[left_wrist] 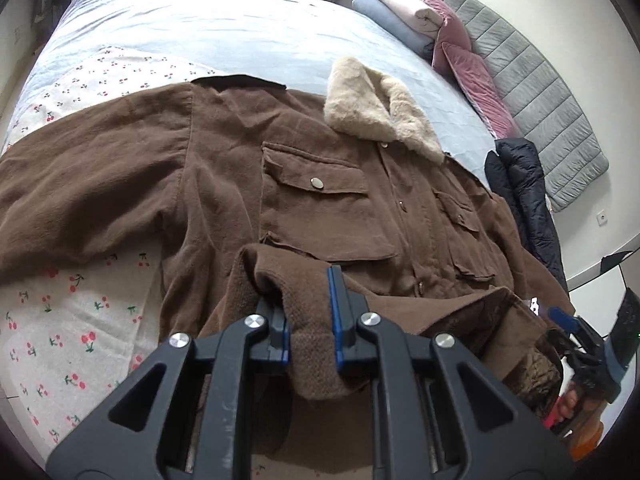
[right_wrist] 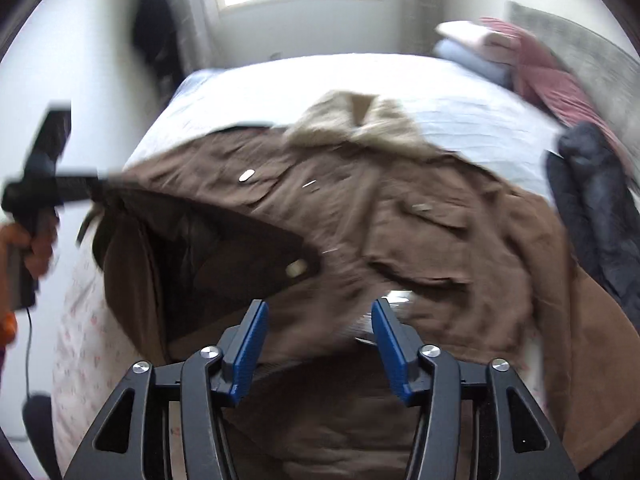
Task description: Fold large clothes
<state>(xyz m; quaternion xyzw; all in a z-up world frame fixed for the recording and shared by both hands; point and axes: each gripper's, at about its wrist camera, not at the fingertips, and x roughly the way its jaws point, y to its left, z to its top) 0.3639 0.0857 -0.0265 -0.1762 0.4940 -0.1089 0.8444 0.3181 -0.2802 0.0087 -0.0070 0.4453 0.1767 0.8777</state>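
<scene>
A large brown jacket with a cream fur collar lies front up on the bed. My left gripper is shut on the jacket's ribbed hem, lifted and folded over toward the chest. In the right wrist view, which is blurred, the jacket fills the middle and my right gripper is open just above its lower edge, holding nothing. The left gripper shows there at the left, holding the raised hem so the dark lining faces me. The right gripper appears at the left wrist view's right edge.
The bed has a pale blue sheet and a cherry-print cover. Folded blankets and pink pillows lie at the head by a grey headboard. A dark puffer jacket lies at the bed's right edge.
</scene>
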